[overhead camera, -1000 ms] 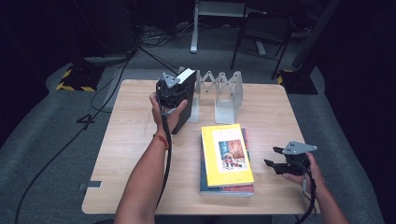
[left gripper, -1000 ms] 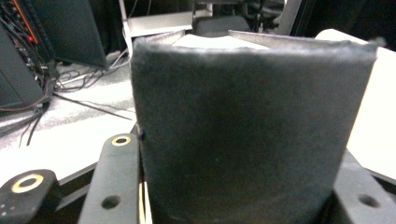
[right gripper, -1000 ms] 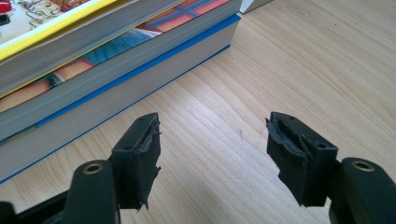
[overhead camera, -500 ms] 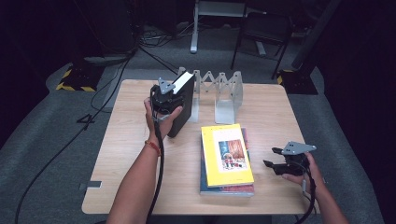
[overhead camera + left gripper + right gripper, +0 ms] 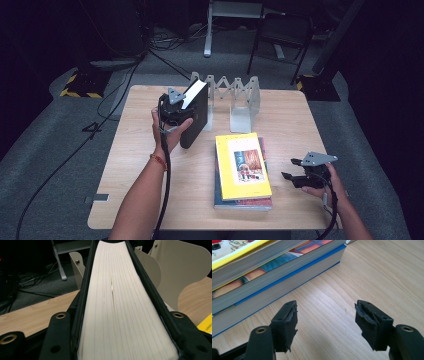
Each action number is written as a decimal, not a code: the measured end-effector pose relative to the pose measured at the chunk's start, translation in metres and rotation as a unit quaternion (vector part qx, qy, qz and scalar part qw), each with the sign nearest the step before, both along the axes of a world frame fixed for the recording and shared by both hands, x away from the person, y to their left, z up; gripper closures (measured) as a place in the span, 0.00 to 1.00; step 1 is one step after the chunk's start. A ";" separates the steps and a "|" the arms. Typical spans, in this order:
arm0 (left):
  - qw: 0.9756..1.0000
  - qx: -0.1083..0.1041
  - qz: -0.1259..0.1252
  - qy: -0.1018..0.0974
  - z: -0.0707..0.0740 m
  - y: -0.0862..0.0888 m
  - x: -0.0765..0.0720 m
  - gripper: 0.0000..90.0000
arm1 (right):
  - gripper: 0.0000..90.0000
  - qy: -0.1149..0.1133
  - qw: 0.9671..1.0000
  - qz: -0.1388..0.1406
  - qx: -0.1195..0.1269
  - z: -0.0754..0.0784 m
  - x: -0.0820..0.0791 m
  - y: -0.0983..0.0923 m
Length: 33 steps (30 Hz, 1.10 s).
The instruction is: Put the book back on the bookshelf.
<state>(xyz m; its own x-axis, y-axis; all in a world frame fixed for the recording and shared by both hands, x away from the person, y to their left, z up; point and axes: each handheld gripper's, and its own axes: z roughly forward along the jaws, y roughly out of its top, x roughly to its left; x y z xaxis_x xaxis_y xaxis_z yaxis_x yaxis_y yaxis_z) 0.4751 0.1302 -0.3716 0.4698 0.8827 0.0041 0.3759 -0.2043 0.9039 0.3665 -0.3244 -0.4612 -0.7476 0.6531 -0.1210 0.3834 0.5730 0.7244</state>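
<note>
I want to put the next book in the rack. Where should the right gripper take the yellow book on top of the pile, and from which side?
Grip the yellow book at its long page edge, coming level from the right gripper's side. It lies flat on top of the pile, and that edge faces the open jaws in the right gripper view.

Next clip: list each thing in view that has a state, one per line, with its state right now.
Black book: closed, upright on its edge on the table, at the rack's left end.
Left hand-held gripper: jaws astride the black book, just been opening.
Right hand-held gripper: open, nothing between the jaws, low over the table.
Stack of books: lying flat, closed, yellow one on top.
Metal book rack: standing, stretched out, slots unfilled.
</note>
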 end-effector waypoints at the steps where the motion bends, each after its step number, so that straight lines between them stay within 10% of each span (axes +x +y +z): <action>1: 1.000 -0.003 0.000 0.002 0.001 0.000 0.001 0.53 | 0.39 0.001 1.000 0.000 0.000 0.000 0.000 0.000; 33: 0.999 0.020 0.041 0.000 0.032 -0.037 0.045 0.59 | 0.38 0.003 1.000 -0.002 -0.001 -0.002 0.001 0.000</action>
<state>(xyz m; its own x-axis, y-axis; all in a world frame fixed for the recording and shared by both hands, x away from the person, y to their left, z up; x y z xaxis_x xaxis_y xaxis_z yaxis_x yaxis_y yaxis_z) 0.5199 0.0936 -0.3398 0.3968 0.9170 0.0395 0.3922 -0.2083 0.8960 0.3674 -0.3244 -0.4629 -0.7460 0.6556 -0.1170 0.3904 0.5727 0.7208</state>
